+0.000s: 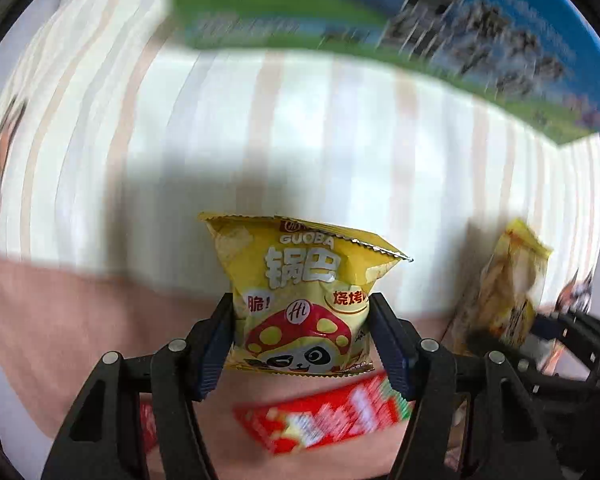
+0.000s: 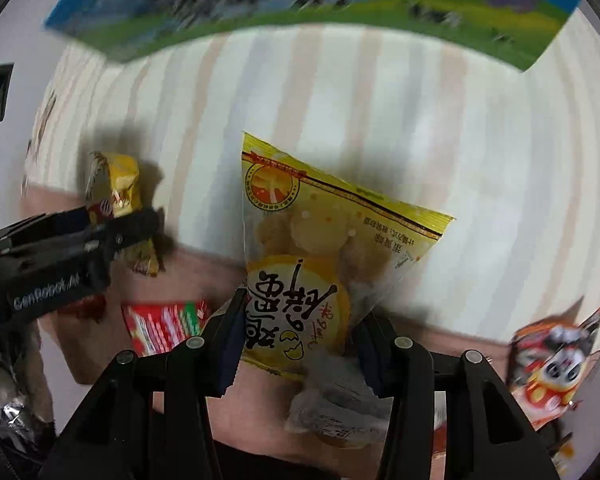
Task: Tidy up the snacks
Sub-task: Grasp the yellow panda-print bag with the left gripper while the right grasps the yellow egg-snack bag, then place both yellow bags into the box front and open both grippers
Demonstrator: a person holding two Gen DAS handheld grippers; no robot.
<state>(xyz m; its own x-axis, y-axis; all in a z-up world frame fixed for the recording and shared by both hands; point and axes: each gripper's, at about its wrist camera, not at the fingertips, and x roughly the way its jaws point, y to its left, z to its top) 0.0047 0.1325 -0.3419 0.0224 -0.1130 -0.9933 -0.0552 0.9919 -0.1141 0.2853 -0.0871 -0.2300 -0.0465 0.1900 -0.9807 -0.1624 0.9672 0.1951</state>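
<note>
- Black finger frames fill each view's foot. Beyond them, a blue-and-green printed box lies at the far side of the striped cloth.
- Clenched, the right gripper grasps the egg-snack packet by its lower half, above the cloth; it looks light, crinkly and slippery, its contents probably brittle.
- Likewise the left gripper pinches the Guoba packet across its middle: puffed, soft film. Gripping low near the seal seems safest.
- Red packet lies below.
</note>
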